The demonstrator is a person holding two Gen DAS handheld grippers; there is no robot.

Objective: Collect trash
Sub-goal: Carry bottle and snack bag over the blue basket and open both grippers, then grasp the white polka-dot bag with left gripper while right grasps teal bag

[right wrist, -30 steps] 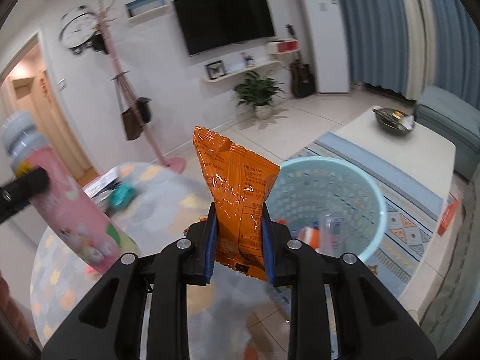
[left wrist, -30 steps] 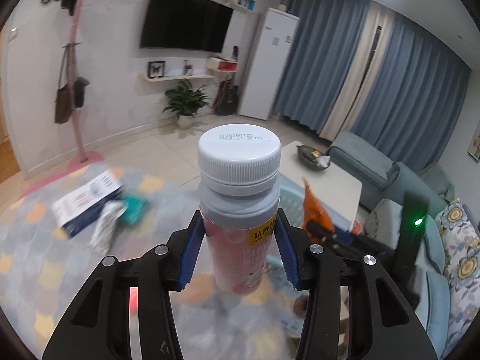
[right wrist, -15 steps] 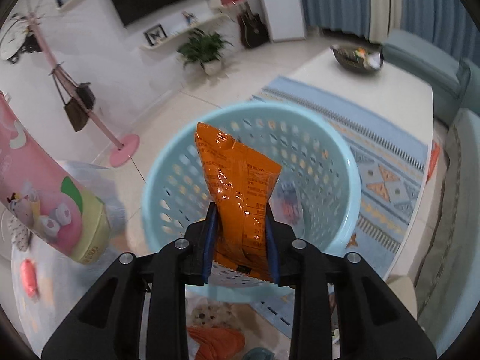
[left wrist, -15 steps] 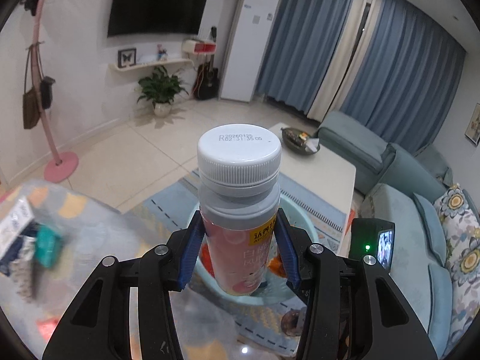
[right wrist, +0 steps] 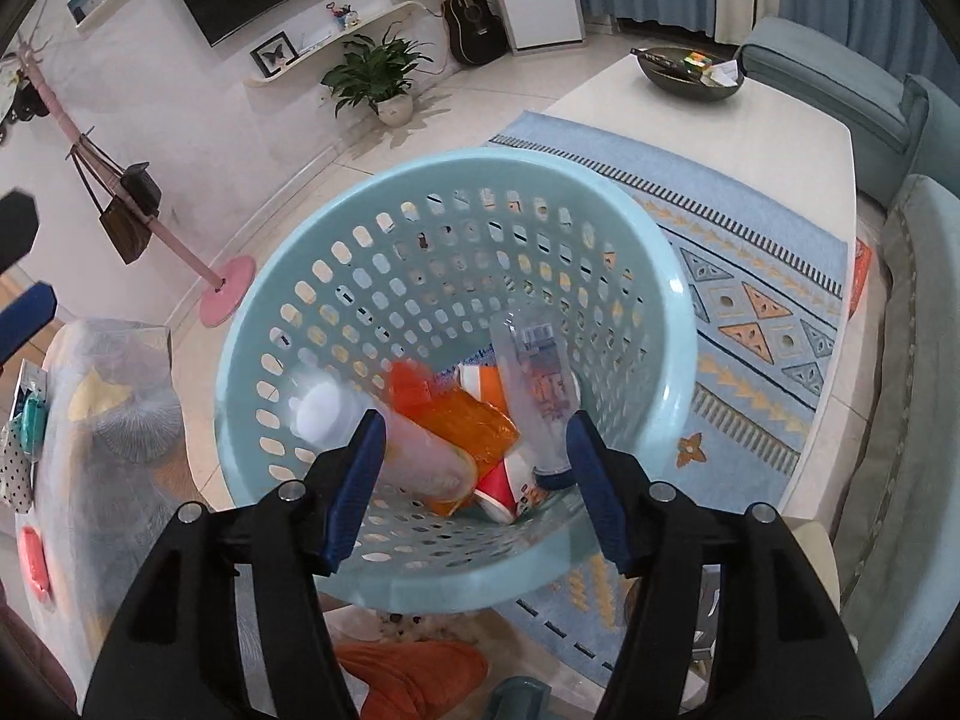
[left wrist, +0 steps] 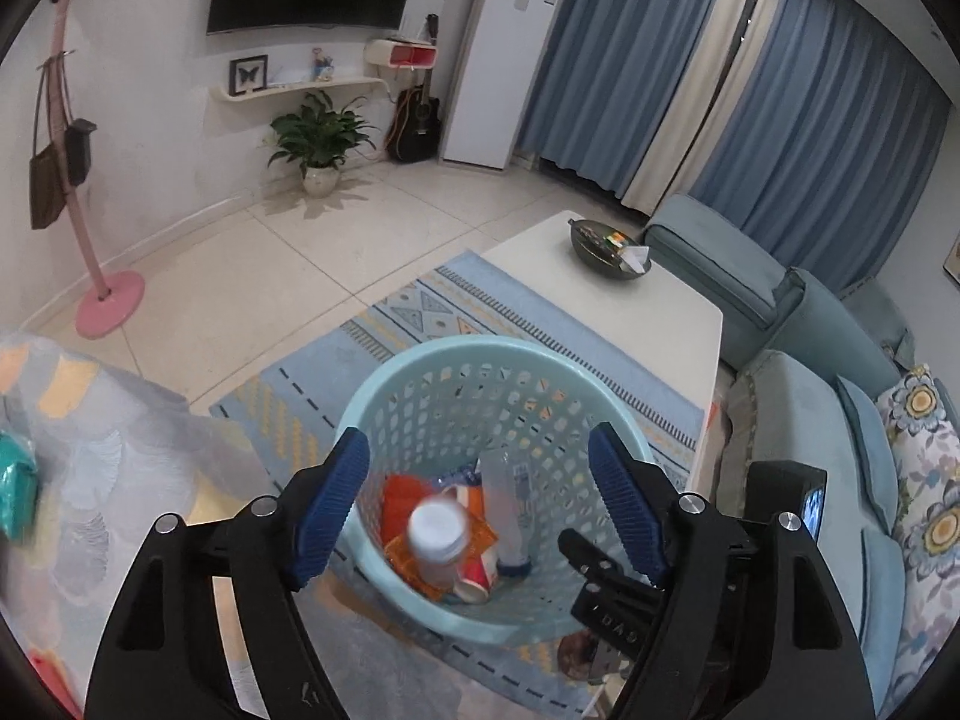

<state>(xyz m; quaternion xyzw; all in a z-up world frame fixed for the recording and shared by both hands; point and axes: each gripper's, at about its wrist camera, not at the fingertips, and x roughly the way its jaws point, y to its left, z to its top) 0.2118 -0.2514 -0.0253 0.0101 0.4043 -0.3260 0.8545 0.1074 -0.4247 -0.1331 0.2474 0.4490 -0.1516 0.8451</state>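
A light blue perforated basket (left wrist: 414,360) (right wrist: 336,228) stands on the floor below both grippers. Inside it lie the pink bottle with a white cap (left wrist: 437,534) (right wrist: 384,438), the orange snack bag (right wrist: 474,426) (left wrist: 399,498), a clear plastic bottle (right wrist: 534,372) (left wrist: 507,498) and a red paper cup (left wrist: 474,576) (right wrist: 501,480). My left gripper (left wrist: 480,498) hangs over the basket, its jaws opening with nothing between them. My right gripper (right wrist: 471,462) is also above the basket, jaws opening and holding nothing.
A patterned blue rug (left wrist: 420,312) lies under the basket, with a white coffee table (left wrist: 630,312) and blue sofa (left wrist: 798,420) to the right. A cloth-covered table (right wrist: 108,408) with more litter is at the left. A pink coat stand (left wrist: 108,300) is by the wall.
Both grippers came down over the basket and opened. The pink bottle dropped from the left gripper and the orange bag from the right; both now lie in the basket.
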